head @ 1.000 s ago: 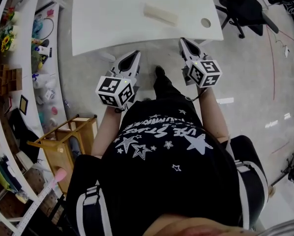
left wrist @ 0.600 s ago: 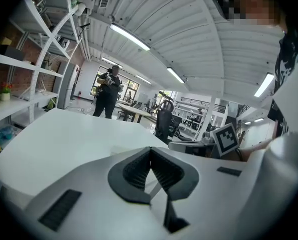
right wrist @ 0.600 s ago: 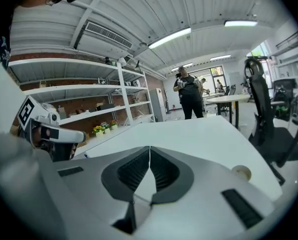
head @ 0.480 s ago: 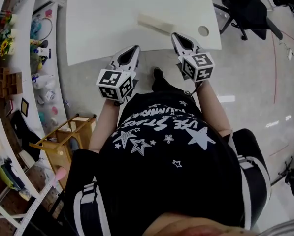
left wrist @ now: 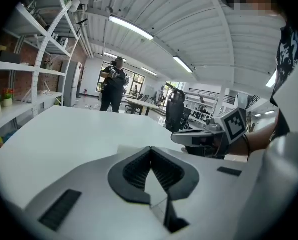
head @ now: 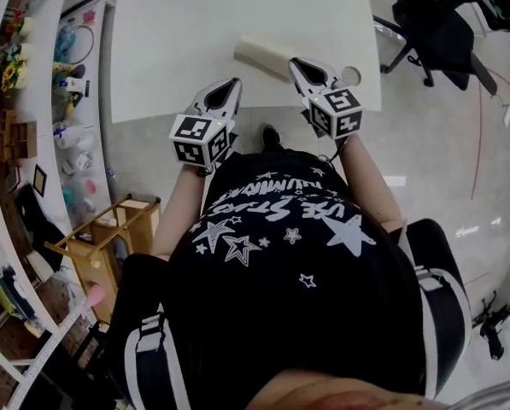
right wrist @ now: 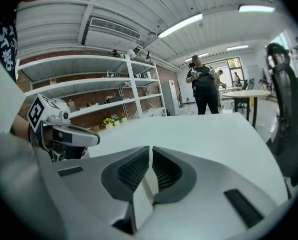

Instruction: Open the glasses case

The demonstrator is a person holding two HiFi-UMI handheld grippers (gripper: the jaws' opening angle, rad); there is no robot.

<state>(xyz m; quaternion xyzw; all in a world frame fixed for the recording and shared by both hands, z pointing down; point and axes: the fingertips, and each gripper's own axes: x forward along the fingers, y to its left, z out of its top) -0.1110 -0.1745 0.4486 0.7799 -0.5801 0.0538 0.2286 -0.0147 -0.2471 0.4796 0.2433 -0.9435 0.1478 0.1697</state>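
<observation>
A cream, oblong glasses case (head: 266,55) lies closed on the white table (head: 195,24), near its front edge. My right gripper (head: 296,63) is shut and empty, with its tip just right of the case's near end; I cannot tell if it touches. My left gripper (head: 232,84) is also shut and empty, at the table's edge a little short and left of the case. In the left gripper view the jaws (left wrist: 149,148) meet, with a sliver of the case (left wrist: 131,147) beyond them. In the right gripper view the jaws (right wrist: 151,148) are together over the bare tabletop (right wrist: 203,134).
A round cable hole (head: 350,75) is in the table's right corner. A black office chair (head: 442,24) stands to the right, shelves (head: 32,101) and a wooden stool (head: 109,237) to the left. A person (right wrist: 204,86) stands far beyond the table.
Both grippers have moved forward to the table. The right one has come up beside the case, the left one to the table's edge. Both stayed shut.
</observation>
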